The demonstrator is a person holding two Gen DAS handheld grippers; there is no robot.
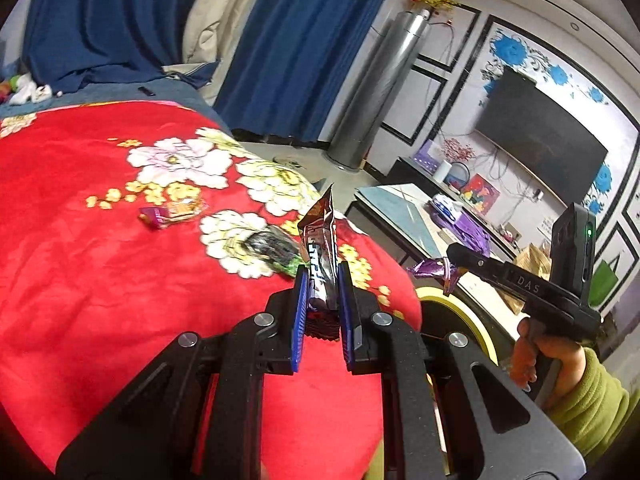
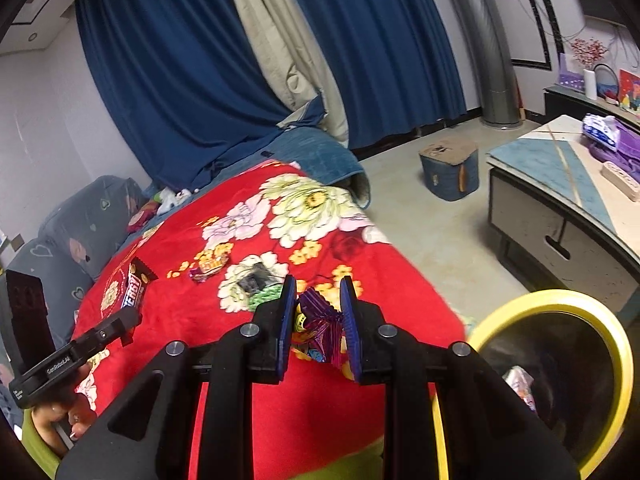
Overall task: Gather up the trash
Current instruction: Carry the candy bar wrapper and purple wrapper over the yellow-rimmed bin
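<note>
In the left wrist view my left gripper (image 1: pixel 322 280) is shut on a brown and silver snack bar wrapper (image 1: pixel 318 236), which stands upright between the blue pads above a red flowered blanket (image 1: pixel 100 280). My right gripper (image 2: pixel 318 292) is shut on a crumpled purple wrapper (image 2: pixel 320 320). It hangs near a yellow-rimmed bin (image 2: pixel 552 296) that holds some trash. On the blanket lie an orange and pink candy wrapper (image 1: pixel 172 212) and a black and green wrapper (image 1: pixel 272 248). Each view shows the other gripper (image 1: pixel 450 258) (image 2: pixel 134 320) from the side with its wrapper.
The blanket covers a sofa with grey heart-print cushions (image 2: pixel 80 224). A low table (image 2: pixel 560 184) with purple items stands to the right, and a blue box (image 2: pixel 448 172) sits on the floor. Blue curtains (image 2: pixel 180 80) hang behind. A hand in a green sleeve (image 1: pixel 580 392) holds the right gripper.
</note>
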